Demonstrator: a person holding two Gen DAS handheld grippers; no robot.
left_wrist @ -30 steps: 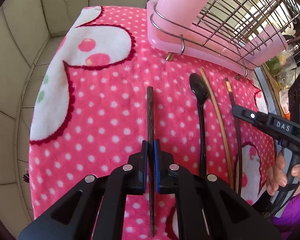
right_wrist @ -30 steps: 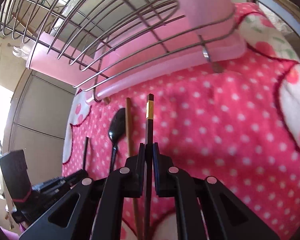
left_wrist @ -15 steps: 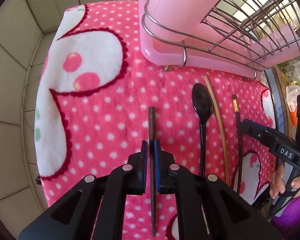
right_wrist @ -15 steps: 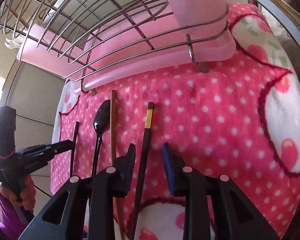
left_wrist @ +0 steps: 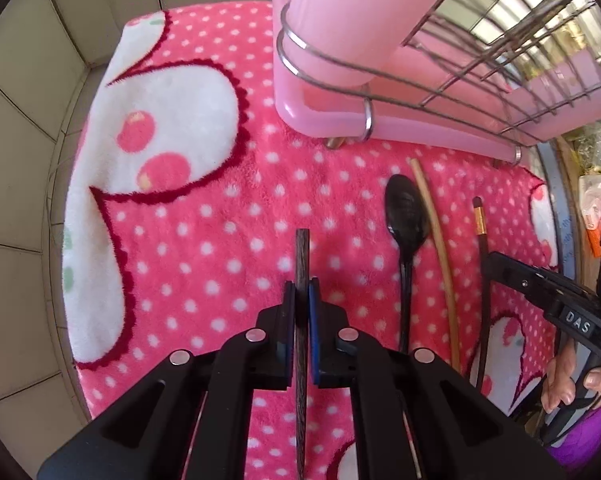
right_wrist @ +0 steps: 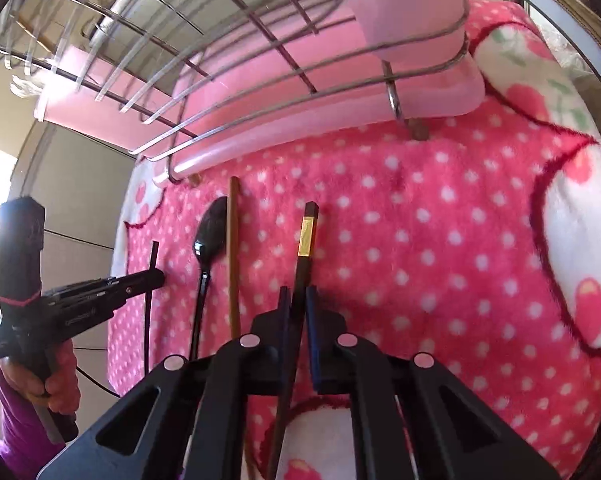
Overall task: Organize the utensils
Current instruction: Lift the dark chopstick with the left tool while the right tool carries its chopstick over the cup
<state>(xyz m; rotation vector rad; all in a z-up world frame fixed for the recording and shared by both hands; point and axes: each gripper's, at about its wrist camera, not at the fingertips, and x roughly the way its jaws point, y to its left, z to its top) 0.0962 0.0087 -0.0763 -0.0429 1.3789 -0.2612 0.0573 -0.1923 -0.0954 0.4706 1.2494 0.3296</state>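
My left gripper [left_wrist: 301, 294] is shut on a dark wooden chopstick [left_wrist: 302, 252] that points toward the rack, just above the pink dotted towel [left_wrist: 204, 248]. My right gripper [right_wrist: 298, 298] is closed to a narrow gap around a dark chopstick with a gold band [right_wrist: 305, 240]; its left finger touches the stick, the right one stands slightly off. On the towel between the grippers lie a black spoon [left_wrist: 406, 220], also seen in the right wrist view [right_wrist: 210, 232], and a light wooden chopstick [left_wrist: 436, 236], also in the right wrist view [right_wrist: 233, 240].
A wire dish rack [left_wrist: 480, 60] on a pink drip tray [left_wrist: 380, 128] stands at the towel's far edge, with a pink cup holder [left_wrist: 352, 20] at its corner. Tiled surface [left_wrist: 28, 184] lies left of the towel. Clutter sits at the far right.
The right gripper, open half a second ago around the gold-banded chopstick, has closed in on it again. The left gripper has moved toward the rack with its chopstick.
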